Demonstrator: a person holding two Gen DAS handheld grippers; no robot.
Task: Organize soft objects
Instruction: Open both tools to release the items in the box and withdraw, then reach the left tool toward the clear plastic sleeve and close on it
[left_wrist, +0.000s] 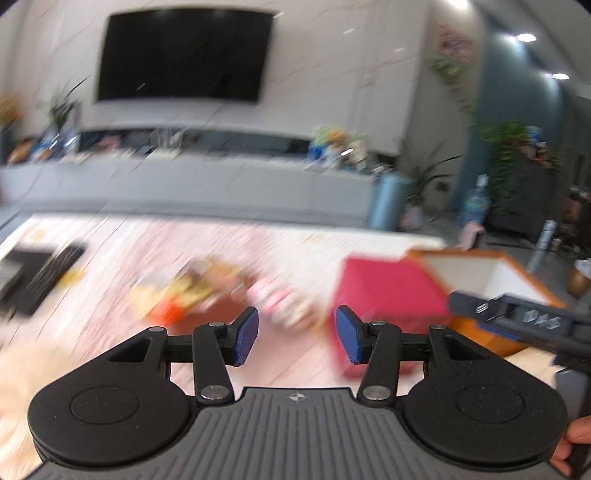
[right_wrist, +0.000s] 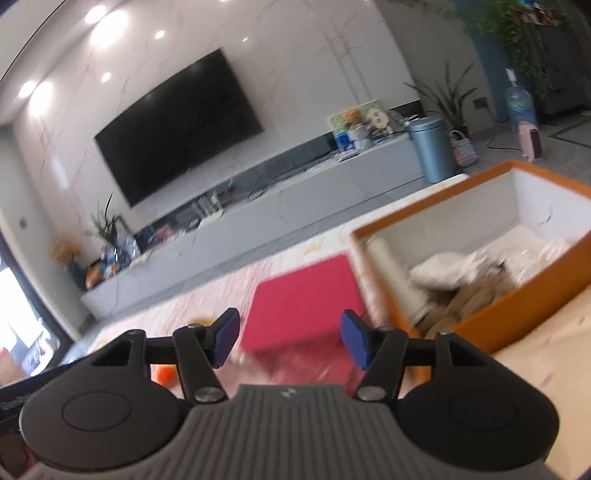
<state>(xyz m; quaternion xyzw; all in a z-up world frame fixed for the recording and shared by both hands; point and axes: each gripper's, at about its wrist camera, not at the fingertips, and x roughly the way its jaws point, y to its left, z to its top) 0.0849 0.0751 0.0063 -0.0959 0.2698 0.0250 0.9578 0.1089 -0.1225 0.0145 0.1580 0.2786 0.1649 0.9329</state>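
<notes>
The left wrist view is heavily blurred. My left gripper (left_wrist: 297, 336) is open over the pink-patterned table with nothing between its blue pads. Beyond it lies a heap of soft toys: a yellow and orange one (left_wrist: 184, 291) and a pink one (left_wrist: 282, 301). To their right stands a red box (left_wrist: 388, 295), then an orange box (left_wrist: 517, 269) with white inner walls. My right gripper (left_wrist: 476, 308) reaches in at the right, in front of the orange box. In its own view the right gripper (right_wrist: 291, 343) is open and empty above the red box (right_wrist: 303, 302). The orange box (right_wrist: 517, 317) holds white soft things (right_wrist: 447, 269) and a brown plush (right_wrist: 476, 295).
Black flat items (left_wrist: 48, 273) lie at the table's left end. Behind the table run a long grey cabinet (right_wrist: 295, 206) with clutter on it, a wall television (right_wrist: 177, 125) and a blue bin (right_wrist: 434, 147). Potted plants stand at the right.
</notes>
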